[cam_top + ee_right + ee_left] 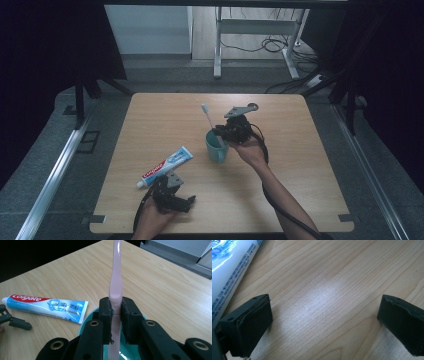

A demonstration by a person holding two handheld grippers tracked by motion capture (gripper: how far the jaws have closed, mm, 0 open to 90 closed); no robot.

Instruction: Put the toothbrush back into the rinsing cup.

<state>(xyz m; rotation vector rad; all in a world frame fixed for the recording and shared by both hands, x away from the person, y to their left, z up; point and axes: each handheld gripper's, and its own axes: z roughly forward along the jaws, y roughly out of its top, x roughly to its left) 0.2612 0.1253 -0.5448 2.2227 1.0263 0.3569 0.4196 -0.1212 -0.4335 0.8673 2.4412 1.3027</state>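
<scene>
A pink toothbrush (208, 120) stands tilted with its lower end inside a teal cup (216, 146) in the middle of the wooden table (280, 165). My right gripper (226, 131) is shut on the handle just above the cup's rim; in the right gripper view the pads clamp the pink toothbrush (116, 290) over the teal cup (86, 320). A toothpaste tube (166, 166) lies flat to the left of the cup. My left gripper (186, 202) rests near the front edge, jaws open over bare wood, with the toothpaste tube (227, 272) just beyond its left jaw.
The table's front edge lies close behind my left hand. Beyond the far edge are a floor with cables (270, 46) and a metal desk frame (218, 45). Dark curtains flank both sides.
</scene>
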